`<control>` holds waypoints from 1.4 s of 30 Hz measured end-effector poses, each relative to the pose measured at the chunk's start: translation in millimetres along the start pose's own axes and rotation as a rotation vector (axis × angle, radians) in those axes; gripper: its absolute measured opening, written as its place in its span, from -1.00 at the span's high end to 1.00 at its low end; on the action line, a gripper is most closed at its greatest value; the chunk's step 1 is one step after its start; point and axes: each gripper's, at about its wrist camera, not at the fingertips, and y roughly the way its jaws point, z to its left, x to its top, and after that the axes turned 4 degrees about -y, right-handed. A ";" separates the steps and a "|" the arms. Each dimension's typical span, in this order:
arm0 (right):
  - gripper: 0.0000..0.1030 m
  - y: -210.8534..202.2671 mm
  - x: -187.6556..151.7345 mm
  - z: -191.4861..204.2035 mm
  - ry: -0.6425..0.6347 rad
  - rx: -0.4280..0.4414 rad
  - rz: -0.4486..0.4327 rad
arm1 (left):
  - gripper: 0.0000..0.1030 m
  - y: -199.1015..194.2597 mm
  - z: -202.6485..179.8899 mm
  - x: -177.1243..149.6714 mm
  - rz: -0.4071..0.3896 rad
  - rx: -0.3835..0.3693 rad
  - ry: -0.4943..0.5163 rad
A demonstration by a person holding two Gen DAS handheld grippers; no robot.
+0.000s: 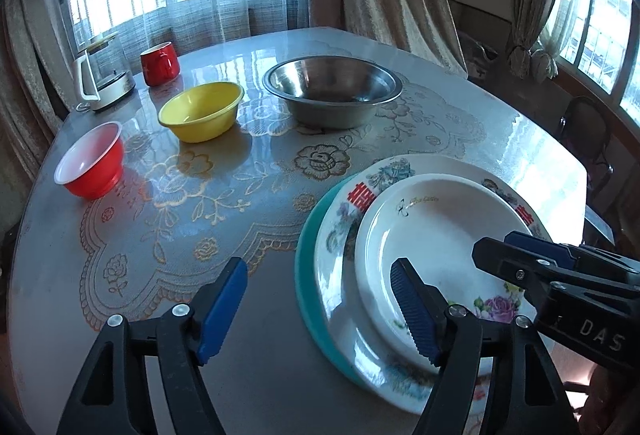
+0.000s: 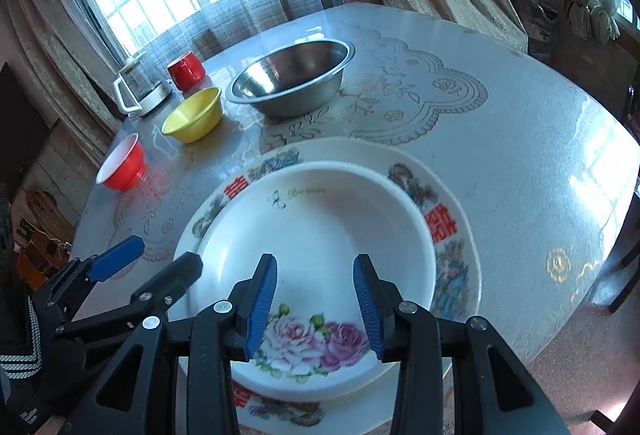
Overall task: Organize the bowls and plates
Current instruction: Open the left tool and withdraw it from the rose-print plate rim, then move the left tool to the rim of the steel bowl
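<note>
Three stacked plates, a small white ceramic plate over a floral plate and a teal one, look slippery and breakable; grip by rims. Left tongs are released, straddling the stack's 9 o'clock edge. Right tongs hover released over its 6 o'clock rim.

The teal plate at the bottom of my stack shows only a left crescent; the flowered plate covers the rest. From my right camera it is hidden altogether. The small script on the white rose-printed dish is too fine to read.
</note>
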 end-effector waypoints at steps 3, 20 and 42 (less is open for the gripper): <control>0.21 -1.3 8.1 -6.0 0.000 0.008 -0.013 | -0.45 5.5 -2.2 7.5 0.015 0.003 -0.007; 0.16 17.3 64.7 -42.5 0.069 0.005 -0.026 | -0.52 45.3 11.7 69.1 0.070 0.010 -0.053; 0.15 90.7 173.0 -63.5 0.085 0.043 0.047 | -0.69 104.2 34.0 149.1 0.083 -0.024 -0.151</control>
